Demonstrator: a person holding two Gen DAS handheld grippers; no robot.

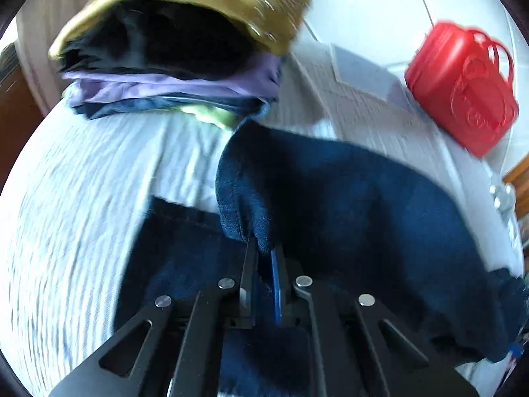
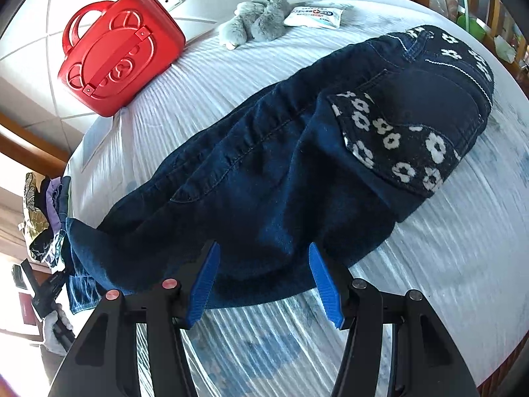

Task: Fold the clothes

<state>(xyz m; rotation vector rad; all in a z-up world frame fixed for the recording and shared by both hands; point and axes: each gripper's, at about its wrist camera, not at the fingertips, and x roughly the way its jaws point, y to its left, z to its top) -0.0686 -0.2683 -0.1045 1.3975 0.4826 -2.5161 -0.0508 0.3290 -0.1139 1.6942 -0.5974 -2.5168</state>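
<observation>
My left gripper (image 1: 264,248) was clenched on a fold of the dark blue jeans (image 2: 281,152), the fleecy hem pinched between its two fingers. My right gripper (image 2: 263,264) stood released, its blue pads (image 2: 205,284) apart on either side of the jeans' near edge, not pressing on the cloth.

The jeans lay lengthwise across the white ribbed bedspread (image 2: 446,248), the waistband with its white flower print at the far end and the legs running toward my left gripper. Bare bedspread lay open in front of the right gripper and along the jeans' right side up to the bed's edge. On the left side there was also a free strip of bedspread (image 1: 82,198) between the jeans and the pile of folded clothes (image 1: 172,66).

The left wrist view was blurred, so I could not make out the print on the yellow-brown piece on top of the pile. The jeans' lower leg was hidden under the left gripper's frame, and the pile was cut off at the right view's left border.

A red case (image 2: 119,53) with a bear face stood at the far edge, well apart from the jeans. A grey plush toy (image 2: 254,20) and a white packet (image 2: 314,16) lay beyond it, near the headboard side.
</observation>
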